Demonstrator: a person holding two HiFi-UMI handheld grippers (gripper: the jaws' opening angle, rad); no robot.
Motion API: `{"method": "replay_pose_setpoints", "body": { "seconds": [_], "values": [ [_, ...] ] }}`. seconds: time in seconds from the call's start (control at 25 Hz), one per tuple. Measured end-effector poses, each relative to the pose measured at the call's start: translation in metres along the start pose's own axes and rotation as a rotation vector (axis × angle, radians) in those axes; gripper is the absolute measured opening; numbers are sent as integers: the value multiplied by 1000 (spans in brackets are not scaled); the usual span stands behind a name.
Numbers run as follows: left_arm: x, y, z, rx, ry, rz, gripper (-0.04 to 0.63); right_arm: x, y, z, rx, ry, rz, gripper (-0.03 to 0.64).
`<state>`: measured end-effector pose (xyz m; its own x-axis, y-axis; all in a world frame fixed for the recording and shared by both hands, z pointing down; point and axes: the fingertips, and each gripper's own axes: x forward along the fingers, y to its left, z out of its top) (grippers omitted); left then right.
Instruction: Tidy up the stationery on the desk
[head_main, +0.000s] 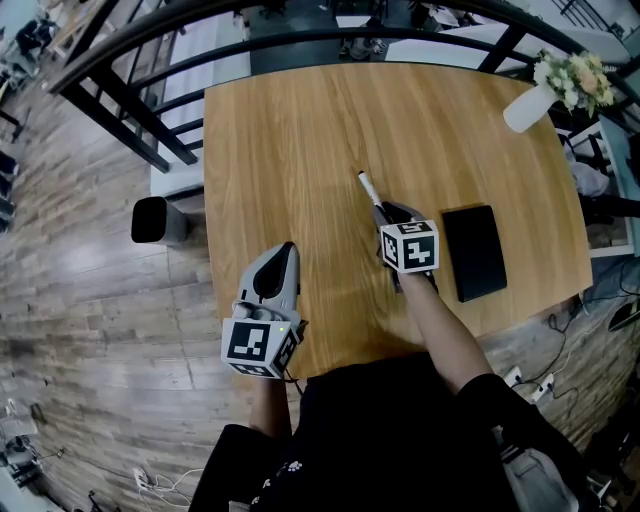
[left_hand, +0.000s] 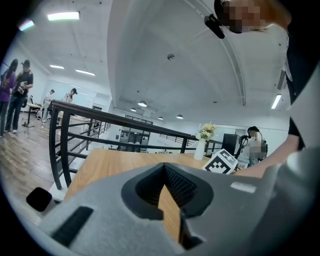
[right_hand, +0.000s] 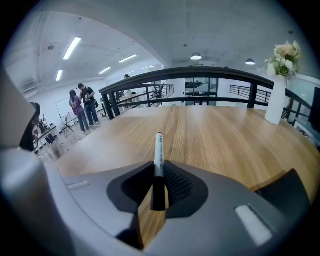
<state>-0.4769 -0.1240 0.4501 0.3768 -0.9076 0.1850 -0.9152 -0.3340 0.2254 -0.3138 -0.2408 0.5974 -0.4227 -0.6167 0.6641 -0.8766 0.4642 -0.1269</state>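
Right tool (right_hand: 159, 192) clamps marker (right_hand: 159, 150); black pad (head_main: 474, 252), perhaps notebook, beside; vase (head_main: 527, 106) far.

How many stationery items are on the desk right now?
2. A marker sits mid-desk, gripped by the right tool. A black notebook lies flat just right of it, near the desk's edge. The arms may hide more.

white marker (head_main: 368, 190) with black end, flat black case (head_main: 474, 252) and white vase (head_main: 527, 108) on a honey-brown, wood-grained worktop (head_main: 300, 140).
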Motion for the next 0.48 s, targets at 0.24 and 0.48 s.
{"method": "replay_pose_setpoints", "body": {
  "seconds": [0.24,0.48],
  "values": [
    [3,-6,-2,-8,6,-14,-8,-20,-7,5,27,-44,6,78],
    [13,-25,-1,9,9,-37,-8,-44,-26,2,68,-92,7,78]
  ]
}}
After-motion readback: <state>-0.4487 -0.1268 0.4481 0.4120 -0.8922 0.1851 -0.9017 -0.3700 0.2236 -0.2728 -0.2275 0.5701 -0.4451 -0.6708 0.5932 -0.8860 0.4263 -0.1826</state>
